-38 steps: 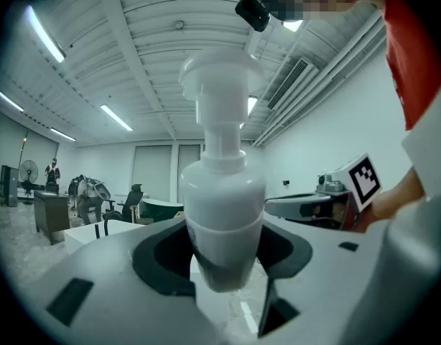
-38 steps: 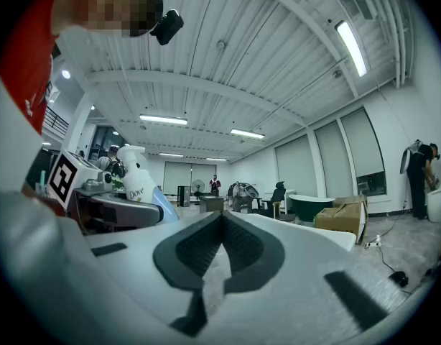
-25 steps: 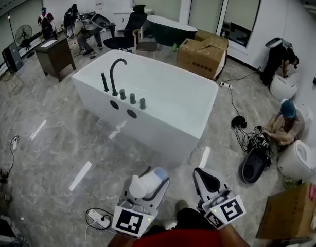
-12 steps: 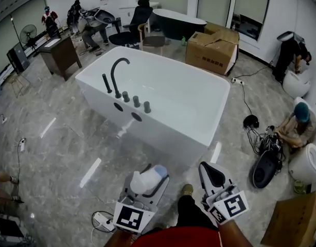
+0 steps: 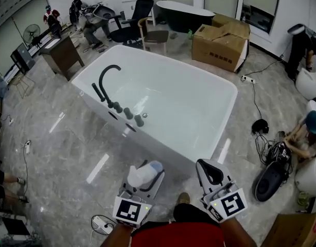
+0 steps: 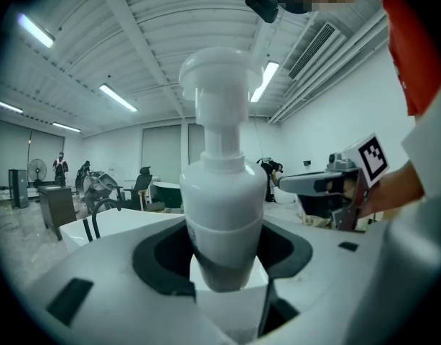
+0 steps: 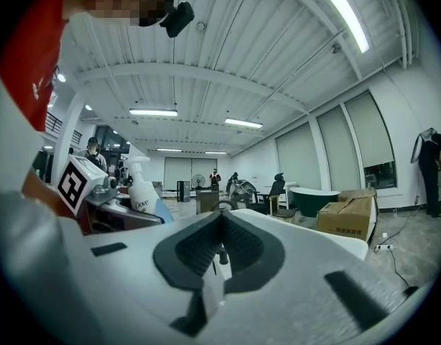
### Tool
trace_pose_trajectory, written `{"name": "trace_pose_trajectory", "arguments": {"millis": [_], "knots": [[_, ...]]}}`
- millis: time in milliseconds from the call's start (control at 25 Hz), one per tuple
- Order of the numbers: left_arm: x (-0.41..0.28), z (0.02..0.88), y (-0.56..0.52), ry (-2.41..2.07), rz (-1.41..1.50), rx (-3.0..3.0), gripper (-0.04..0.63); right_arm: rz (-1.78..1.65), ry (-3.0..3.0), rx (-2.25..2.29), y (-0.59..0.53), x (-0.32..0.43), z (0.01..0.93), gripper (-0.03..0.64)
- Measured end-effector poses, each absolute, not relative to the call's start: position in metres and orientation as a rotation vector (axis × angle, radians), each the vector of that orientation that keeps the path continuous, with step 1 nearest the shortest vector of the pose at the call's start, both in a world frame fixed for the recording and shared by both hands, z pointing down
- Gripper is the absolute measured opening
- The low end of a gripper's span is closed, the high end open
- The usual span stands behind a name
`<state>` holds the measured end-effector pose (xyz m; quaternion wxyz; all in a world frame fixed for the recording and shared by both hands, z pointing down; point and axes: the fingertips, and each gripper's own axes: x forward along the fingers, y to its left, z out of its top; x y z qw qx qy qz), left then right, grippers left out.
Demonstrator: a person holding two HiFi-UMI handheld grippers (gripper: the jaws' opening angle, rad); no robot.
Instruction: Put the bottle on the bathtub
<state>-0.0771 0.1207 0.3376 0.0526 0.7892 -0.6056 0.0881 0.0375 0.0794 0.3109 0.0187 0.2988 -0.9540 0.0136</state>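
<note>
White bottle (image 5: 140,176) with a pale blue bit. White left gripper (image 5: 152,168) too, black pads (image 6: 159,257) inside; same deal on the right gripper (image 5: 208,164). Black-and-white square markers (image 5: 129,211) on both. Plain white bathtub (image 5: 225,112), dark grey faucet (image 5: 107,78) going on black. Grey marbled floor (image 5: 55,153) with pale streaks. Cardboard-brown boxes (image 5: 220,37). Red shirt (image 5: 178,236). Dark, near-black back tub (image 5: 183,15).

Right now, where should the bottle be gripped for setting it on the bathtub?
Grip the bottle on its wide round body, below the narrow pump neck, from the sides, as the left gripper does now. The neck and pump head are thinner, likely less steady.
</note>
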Motion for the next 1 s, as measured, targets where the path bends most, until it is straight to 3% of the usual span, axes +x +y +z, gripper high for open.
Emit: {"name": "trace_pose_trajectory", "arguments": {"millis": [440,1000], "knots": [[-0.082,0.399,0.006,-1.885,0.420,2.325,0.232,0.142,-2.923,0.954,-0.011,0.062,0.334,0.005],[-0.090,0.546,-0.094,-1.744,0.627,2.303,0.232,0.211,-2.718,1.152,-0.056,0.062,0.379,0.005]]}}
